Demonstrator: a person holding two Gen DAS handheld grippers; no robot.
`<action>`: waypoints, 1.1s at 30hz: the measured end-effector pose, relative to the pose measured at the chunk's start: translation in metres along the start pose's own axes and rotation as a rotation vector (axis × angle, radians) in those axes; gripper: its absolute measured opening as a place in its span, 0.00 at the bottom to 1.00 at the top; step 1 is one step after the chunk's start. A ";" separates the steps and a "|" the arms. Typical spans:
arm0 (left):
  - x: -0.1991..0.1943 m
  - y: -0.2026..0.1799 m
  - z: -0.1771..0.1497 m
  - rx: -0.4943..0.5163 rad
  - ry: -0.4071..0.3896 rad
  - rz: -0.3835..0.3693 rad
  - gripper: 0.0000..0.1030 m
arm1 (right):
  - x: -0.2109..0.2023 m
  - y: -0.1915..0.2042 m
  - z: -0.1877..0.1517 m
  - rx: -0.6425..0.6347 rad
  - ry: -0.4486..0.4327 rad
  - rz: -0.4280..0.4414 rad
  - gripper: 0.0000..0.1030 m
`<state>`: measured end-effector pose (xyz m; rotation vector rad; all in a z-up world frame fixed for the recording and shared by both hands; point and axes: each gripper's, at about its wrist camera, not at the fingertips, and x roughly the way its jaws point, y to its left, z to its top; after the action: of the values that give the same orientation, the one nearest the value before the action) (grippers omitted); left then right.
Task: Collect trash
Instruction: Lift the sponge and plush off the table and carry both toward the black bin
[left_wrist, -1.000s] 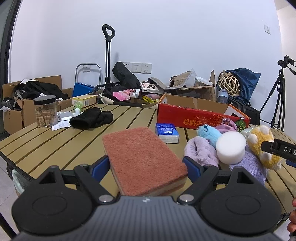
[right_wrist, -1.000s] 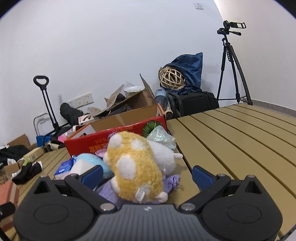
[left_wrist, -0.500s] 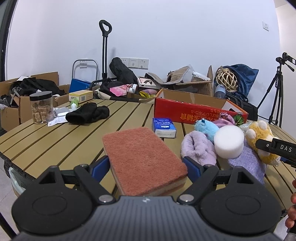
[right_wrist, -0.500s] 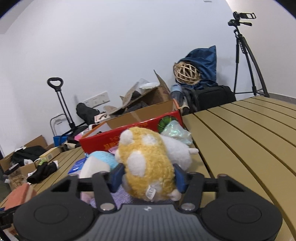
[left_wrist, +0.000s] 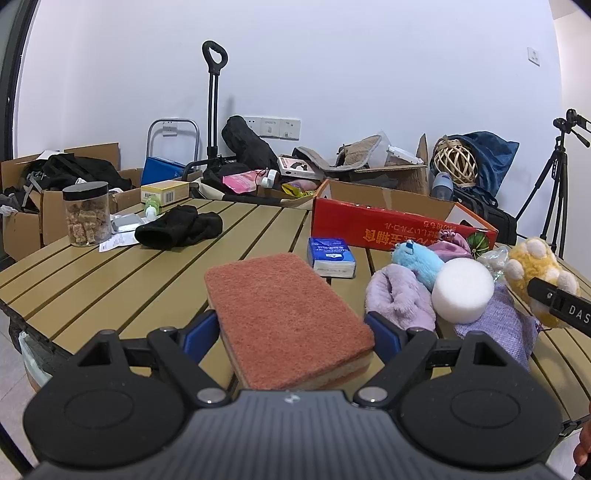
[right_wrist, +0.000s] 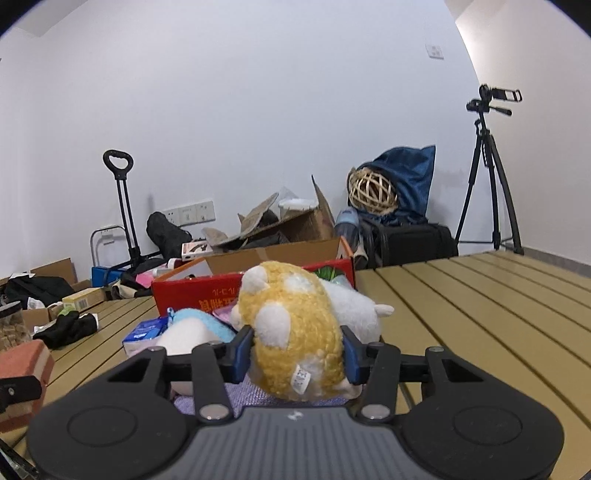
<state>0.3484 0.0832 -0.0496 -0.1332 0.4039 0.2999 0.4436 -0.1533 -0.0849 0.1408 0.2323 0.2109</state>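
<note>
A rust-red scouring sponge (left_wrist: 284, 314) lies flat between the blue pads of my left gripper (left_wrist: 291, 328), which is shut on its two long sides above the slatted table (left_wrist: 110, 273). In the right wrist view a yellow and white plush toy (right_wrist: 291, 325) fills my right gripper (right_wrist: 297, 352). Its jaws are closing and both blue pads press into the toy's flanks. The left wrist view shows the same plush toy (left_wrist: 539, 266) at the far right, with one black finger across it. The sponge (right_wrist: 22, 365) shows at the left edge of the right wrist view.
A red cardboard box (left_wrist: 399, 225) stands open at the table's far side. In front of it lie a blue tissue pack (left_wrist: 330, 254), a white foam disc (left_wrist: 461, 291), a purple plush (left_wrist: 399, 295) and a blue plush (left_wrist: 417, 258). A black cloth (left_wrist: 177, 225) and a jar (left_wrist: 86, 214) sit left. A tripod (right_wrist: 487, 177) stands right.
My right gripper's jaws went from wide open to pressed against the yellow plush toy, and that view tilted up a little. The left gripper kept its hold on the sponge.
</note>
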 end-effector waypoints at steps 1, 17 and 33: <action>-0.001 0.001 0.000 -0.001 -0.002 0.000 0.84 | -0.001 -0.001 0.001 -0.002 -0.006 0.000 0.45; -0.025 0.003 0.007 -0.024 -0.021 -0.072 0.84 | -0.065 0.009 0.011 -0.106 -0.111 0.065 0.45; -0.095 0.018 -0.012 0.039 -0.082 -0.101 0.84 | -0.140 0.024 -0.008 -0.182 -0.112 0.159 0.45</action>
<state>0.2555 0.0735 -0.0233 -0.1022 0.3207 0.1968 0.3040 -0.1601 -0.0584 -0.0101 0.0895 0.3799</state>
